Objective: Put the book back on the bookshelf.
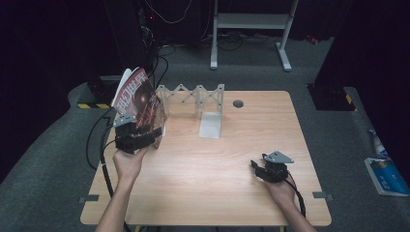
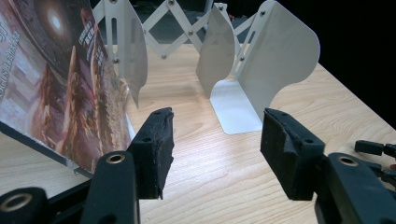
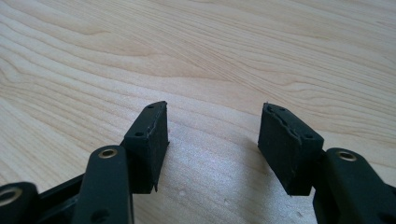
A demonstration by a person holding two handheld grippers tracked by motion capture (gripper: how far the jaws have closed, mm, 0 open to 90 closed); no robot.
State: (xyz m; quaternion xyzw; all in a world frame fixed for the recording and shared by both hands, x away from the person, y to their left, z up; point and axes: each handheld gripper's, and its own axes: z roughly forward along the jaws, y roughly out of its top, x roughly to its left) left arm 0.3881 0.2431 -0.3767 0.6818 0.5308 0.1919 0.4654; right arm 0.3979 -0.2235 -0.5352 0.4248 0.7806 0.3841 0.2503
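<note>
High view: magazine [image 1: 140, 99] leans in rack [image 1: 193, 96], left end.

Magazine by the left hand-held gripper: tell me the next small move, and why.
Probably ease the left hand-held gripper away from the magazine. Its jaws stand open beside the cover, which leans by the white folding rack.

Black two-jaw grippers on bare forearms

Left gripper [image 1: 138, 137] and right gripper [image 1: 270, 170]: brass-ringed screw holes, foam-like pads, grey three-cornered top plates, trailing black cables.
</note>
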